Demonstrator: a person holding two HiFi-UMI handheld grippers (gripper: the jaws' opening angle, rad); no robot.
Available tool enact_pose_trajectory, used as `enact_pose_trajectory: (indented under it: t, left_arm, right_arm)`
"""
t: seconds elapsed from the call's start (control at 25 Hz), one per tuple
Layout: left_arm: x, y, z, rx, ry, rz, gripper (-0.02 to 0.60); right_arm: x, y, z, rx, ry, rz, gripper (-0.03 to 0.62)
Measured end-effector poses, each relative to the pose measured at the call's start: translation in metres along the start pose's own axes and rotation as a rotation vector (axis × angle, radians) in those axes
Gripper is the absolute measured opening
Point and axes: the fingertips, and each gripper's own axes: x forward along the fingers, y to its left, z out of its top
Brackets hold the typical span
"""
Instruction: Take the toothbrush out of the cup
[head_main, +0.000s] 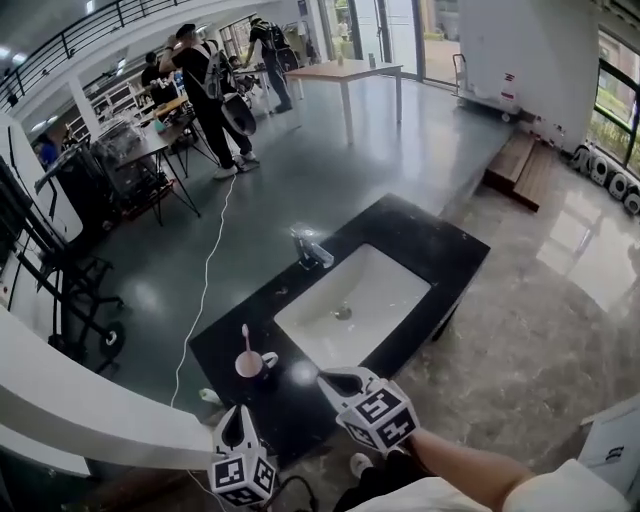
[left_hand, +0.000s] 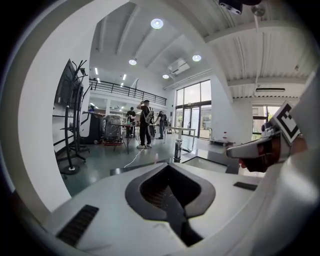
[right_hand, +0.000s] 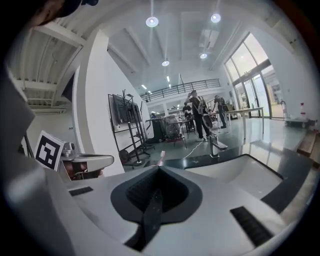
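Observation:
A dark cup stands on the black counter, left of the sink. A pale pink toothbrush stands upright in it. My left gripper hovers just in front of the cup, shut and empty. My right gripper is to the cup's right, also shut with nothing in it. In the right gripper view only the toothbrush tip peeks over the closed right gripper; the cup is hidden. The left gripper view shows the closed left gripper and not the cup.
A white sink is set in the counter, with a chrome faucet at its far rim. A small white item lies at the counter's near left edge. A white cable crosses the floor. People stand far off by tables.

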Motion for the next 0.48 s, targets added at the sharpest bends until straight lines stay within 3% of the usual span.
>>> enact_pose_trajectory:
  t: [0.24, 0.48]
  left_arm:
    - [0.027, 0.05, 0.006, -0.018, 0.025, 0.117, 0.018]
    - [0.036, 0.072, -0.008, -0.035, 0.056, 0.196, 0.018]
  right_arm:
    - [0.079, 0.003, 0.013, 0.004, 0.042, 0.123, -0.005]
    - [0.117, 0.0, 0.011, 0.026, 0.065, 0.199, -0.005]
